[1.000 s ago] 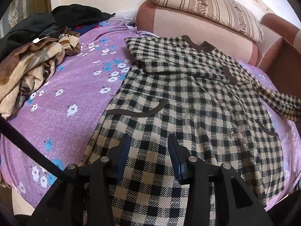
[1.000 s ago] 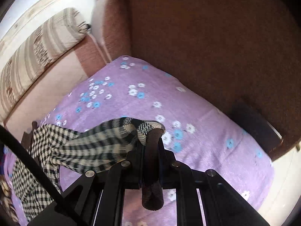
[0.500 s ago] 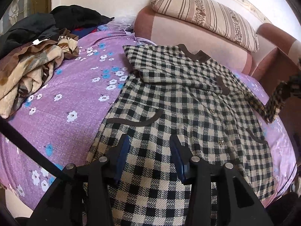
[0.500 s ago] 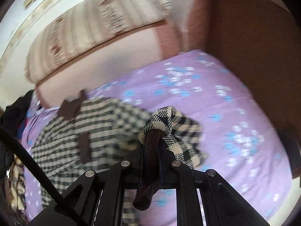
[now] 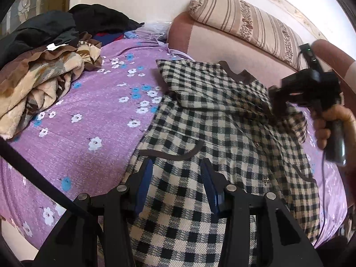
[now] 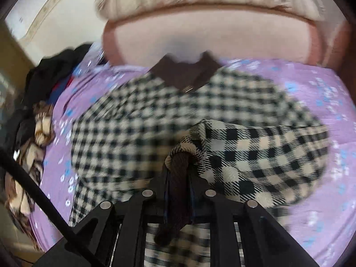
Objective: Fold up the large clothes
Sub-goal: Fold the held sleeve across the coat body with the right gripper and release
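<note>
While the checked coat (image 5: 200, 133) lies spread front-up on the purple floral sheet (image 5: 89, 115), the right gripper (image 6: 179, 169), clamped on the brown-cuffed sleeve (image 6: 255, 153), carries it over the coat's chest, apparently mid sleeve-fold. Next it likely needs laying flat and releasing. The left gripper (image 5: 175, 178) hovers open-jawed above the coat's hem. No containers show.

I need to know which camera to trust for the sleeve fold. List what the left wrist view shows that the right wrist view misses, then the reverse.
Only the left wrist view shows the open left gripper over the checked coat, and the hand carrying the right tool.

Only the right wrist view shows the right gripper shut on the brown cuff of the sleeve.

Both show the coat, purple floral sheet, striped bolster and clothes pile.
</note>
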Demonstrator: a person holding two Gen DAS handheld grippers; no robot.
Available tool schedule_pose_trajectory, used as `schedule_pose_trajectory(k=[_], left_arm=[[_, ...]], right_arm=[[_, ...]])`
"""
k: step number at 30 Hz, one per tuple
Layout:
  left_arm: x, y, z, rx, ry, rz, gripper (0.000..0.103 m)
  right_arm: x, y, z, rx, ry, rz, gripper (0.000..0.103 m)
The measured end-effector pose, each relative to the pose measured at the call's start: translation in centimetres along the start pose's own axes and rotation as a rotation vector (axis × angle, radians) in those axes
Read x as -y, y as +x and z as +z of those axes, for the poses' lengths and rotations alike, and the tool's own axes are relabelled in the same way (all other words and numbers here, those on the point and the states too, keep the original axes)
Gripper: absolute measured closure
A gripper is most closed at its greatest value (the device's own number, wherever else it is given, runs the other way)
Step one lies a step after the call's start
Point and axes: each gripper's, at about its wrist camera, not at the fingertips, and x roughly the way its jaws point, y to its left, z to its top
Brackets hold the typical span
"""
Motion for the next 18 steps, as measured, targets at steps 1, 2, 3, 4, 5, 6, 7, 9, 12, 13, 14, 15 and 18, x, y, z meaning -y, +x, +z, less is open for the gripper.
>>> schedule_pose_trajectory(k=[1,2,3,4,5,6,7,9,12,13,14,15,18], left_arm=[[-0.2,0.0,0.1,0.000,-0.005,0.003,0.060],[-0.4,0.1,0.2,0.001,-0.013,0.005,0.060],[-0.6,0.1,0.2,0.001,-0.019,0.004,0.060],[-0.8,0.2,0.3,-0.001,-0.026,0.003,0.060],[-1.0,0.2,0.3,-0.002,-0.033,0.002,0.060],[-1.1,0.3,0.3,-0.004,-0.037,0.000,0.060],[-1.2,0.4,0.3,-0.007,-0.040,-0.001,0.060],[-1.1,0.6,0.2,-0.011,-0.039,-0.003,0.058],[-0.5,0.7,0.0,-0.016,-0.023,-0.020,0.056],[-0.1,0.7,0.1,-0.017,-0.010,-0.033,0.055],[0.4,0.7,0.3,-0.018,0.004,-0.042,0.054],[0.9,0.8,0.6,-0.017,0.016,-0.046,0.054],[3.1,0.9,2.4,0.003,0.057,-0.057,0.051]], right_arm=[[-0.7,0.9,-0.3,-0.021,-0.005,0.046,0.079],[-1.2,1.6,-0.5,-0.042,-0.007,0.092,0.074],[-1.7,2.2,-0.7,-0.067,-0.008,0.153,0.066],[-2.3,2.4,-1.0,-0.078,-0.019,0.189,0.061],[-2.8,2.2,-1.3,-0.072,-0.040,0.201,0.050],[-3.0,1.7,-1.5,-0.057,-0.060,0.201,0.045],[-3.2,0.8,-1.6,-0.036,-0.081,0.196,0.044],[-2.6,-1.0,-1.9,-0.002,-0.087,0.195,0.042],[0.4,-4.5,-3.1,0.060,-0.058,0.155,0.041],[1.5,-5.3,-3.6,0.075,-0.047,0.142,0.040],[3.2,-6.5,-4.5,0.089,-0.029,0.138,0.040],[4.5,-7.2,-5.1,0.096,-0.017,0.137,0.040],[8.2,-9.2,-7.5,0.124,0.010,0.114,0.040]])
